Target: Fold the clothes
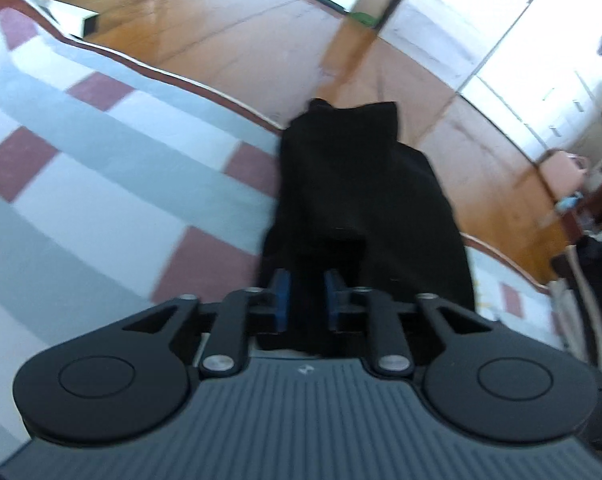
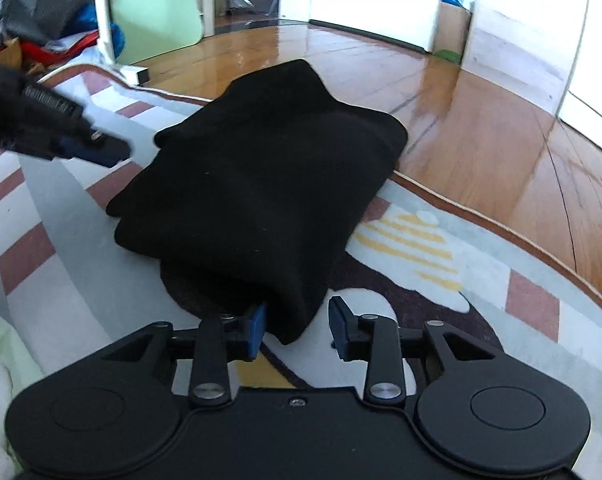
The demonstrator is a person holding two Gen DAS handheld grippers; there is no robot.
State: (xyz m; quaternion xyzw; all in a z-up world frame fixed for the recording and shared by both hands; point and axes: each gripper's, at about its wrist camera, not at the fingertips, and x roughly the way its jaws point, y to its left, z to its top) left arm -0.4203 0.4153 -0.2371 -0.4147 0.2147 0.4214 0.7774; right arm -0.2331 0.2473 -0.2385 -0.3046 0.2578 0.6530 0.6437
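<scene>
A black garment lies folded in a thick bundle on a patterned rug, its far edge reaching the wooden floor. My right gripper is open, and the garment's near corner lies between its blue pads without being pinched. My left gripper shows at the left of the right wrist view, just off the garment's left edge. In the left wrist view the left gripper has black cloth between its blue pads, with a gap of about the cloth's width; a firm grip cannot be told.
The rug has grey, white and red-brown checks and a brown border. Glossy wooden floor lies beyond it. A pile of bags and clothes sits far left by a white post. White cabinets stand at the right.
</scene>
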